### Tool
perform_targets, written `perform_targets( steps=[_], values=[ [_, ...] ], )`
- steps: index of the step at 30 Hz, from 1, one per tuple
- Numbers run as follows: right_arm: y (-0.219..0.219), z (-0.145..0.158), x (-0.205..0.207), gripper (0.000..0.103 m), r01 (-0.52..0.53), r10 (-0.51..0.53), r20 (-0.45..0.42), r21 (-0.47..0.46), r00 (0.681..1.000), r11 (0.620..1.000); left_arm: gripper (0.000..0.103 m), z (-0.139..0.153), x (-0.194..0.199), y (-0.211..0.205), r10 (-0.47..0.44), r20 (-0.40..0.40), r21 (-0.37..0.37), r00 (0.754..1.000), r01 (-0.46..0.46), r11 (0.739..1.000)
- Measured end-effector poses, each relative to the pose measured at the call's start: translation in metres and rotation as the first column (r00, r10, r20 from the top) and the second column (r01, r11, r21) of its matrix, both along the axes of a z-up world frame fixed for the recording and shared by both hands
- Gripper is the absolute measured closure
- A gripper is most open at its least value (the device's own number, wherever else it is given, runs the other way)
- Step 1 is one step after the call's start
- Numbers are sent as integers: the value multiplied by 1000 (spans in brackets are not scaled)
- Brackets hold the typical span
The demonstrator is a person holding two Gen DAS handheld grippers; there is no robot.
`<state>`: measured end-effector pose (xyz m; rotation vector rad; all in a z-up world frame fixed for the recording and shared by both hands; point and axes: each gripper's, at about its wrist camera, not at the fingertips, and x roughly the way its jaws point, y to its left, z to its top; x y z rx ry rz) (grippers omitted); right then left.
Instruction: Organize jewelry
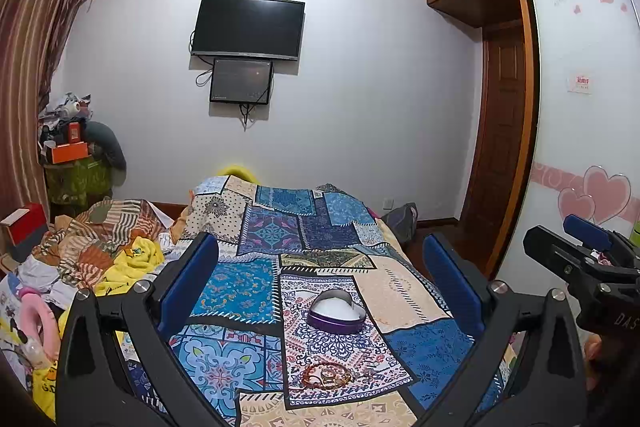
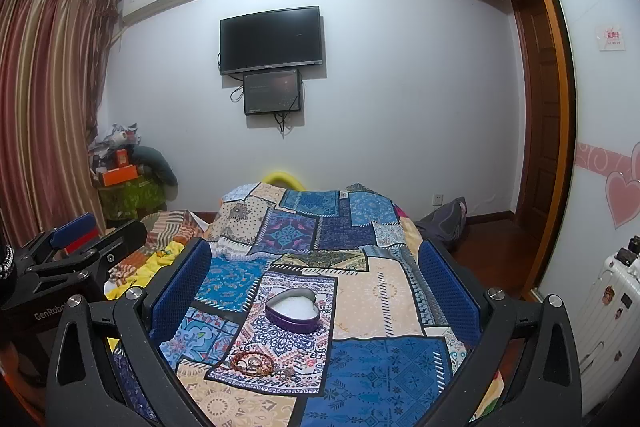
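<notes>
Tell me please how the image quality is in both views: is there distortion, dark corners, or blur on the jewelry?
Left wrist view: strong fisheye bending of walls, black corners; the jewelry pile is small and soft, pieces hard to separate. Right wrist view: same bending and dark corners; even indoor light, the heart-shaped tin is sharp, the jewelry less so.

The left gripper and right gripper are hovering side by side, fingers spread wide, nothing between them.
</notes>
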<state>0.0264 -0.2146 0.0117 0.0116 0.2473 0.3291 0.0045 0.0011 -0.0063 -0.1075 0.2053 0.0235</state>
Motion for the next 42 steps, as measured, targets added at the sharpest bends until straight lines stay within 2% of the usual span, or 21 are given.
perform_targets(
  steps=[31, 42],
  values=[
    [-2, -2, 2, 0, 0, -1, -10, -2, 1000, 1000, 0, 0, 0, 0, -1, -12, 0, 1000, 1, 1000],
    [-1, -18, 20, 0, 10, -10, -55, -4, 998, 1000, 0, -11, 22, 7, 23, -54, -1, 998, -24, 1000]
  ],
)
